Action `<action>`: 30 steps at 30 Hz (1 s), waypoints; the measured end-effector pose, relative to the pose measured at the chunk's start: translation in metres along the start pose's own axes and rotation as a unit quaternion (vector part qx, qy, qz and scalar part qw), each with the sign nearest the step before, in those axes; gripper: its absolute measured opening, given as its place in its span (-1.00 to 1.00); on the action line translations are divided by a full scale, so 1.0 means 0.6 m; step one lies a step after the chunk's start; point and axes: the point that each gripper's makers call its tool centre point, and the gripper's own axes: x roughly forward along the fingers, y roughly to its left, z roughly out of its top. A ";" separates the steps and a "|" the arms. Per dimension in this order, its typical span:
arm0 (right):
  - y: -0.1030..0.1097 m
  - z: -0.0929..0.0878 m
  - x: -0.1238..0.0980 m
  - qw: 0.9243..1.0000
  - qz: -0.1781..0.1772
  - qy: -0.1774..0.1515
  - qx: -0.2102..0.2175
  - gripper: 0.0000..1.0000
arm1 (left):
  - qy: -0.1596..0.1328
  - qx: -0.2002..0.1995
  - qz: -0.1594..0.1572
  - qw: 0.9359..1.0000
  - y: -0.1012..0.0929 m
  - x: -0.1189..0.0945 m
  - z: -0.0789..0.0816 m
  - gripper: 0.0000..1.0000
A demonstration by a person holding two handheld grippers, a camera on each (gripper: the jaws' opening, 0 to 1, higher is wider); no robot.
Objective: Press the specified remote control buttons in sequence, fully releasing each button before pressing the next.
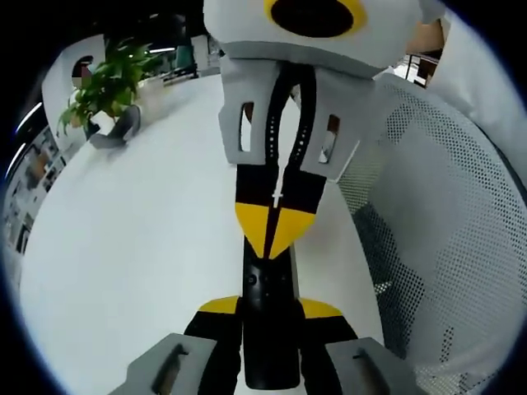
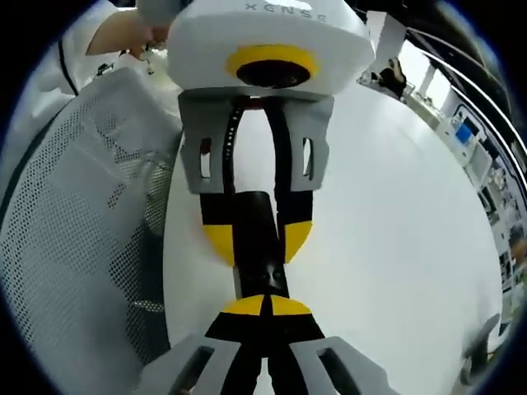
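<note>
A slim black remote control [image 1: 268,346] lies lengthwise between my left gripper's [image 1: 269,309] yellow-tipped jaws, which are shut on its sides just above the white table. My right gripper [image 1: 272,234] comes in from the top of the left gripper view with its jaws closed together, and its pointed yellow tip is down on the remote's far end. In the right gripper view, my right gripper [image 2: 268,306] is shut with nothing between its jaws, its tip meeting the remote [image 2: 262,276]. The left gripper [image 2: 258,237] clamps the remote from the opposite side. The buttons are hidden.
The round white table [image 1: 148,247] spreads to the left. A potted green plant [image 1: 107,82] and a small grey stand [image 1: 115,132] sit at its far edge. A white mesh chair back [image 1: 445,206] [image 2: 82,206] stands close beside the grippers. A person's hand [image 2: 123,33] shows behind the chair.
</note>
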 end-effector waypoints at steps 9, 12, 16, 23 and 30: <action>0.001 0.017 0.010 1.000 -0.005 -0.014 0.010 -1.00 | -0.007 0.007 -0.004 1.000 0.001 -0.001 -0.001 -0.49; 0.002 0.020 0.011 0.999 -0.029 0.000 -0.031 -1.00 | -0.015 0.004 -0.004 1.000 0.001 -0.002 0.001 -0.49; 0.002 0.021 0.012 1.000 -0.021 -0.006 -0.007 -1.00 | -0.012 0.004 -0.004 1.000 0.000 -0.002 0.001 -0.49; 0.006 0.021 0.009 0.999 0.003 -0.033 0.009 -1.00 | -0.017 0.002 -0.003 1.000 0.000 -0.002 0.001 -0.49; 0.004 0.022 0.009 0.999 0.032 -0.030 0.010 -1.00 | -0.025 0.000 -0.004 1.000 0.000 -0.002 0.001 -0.49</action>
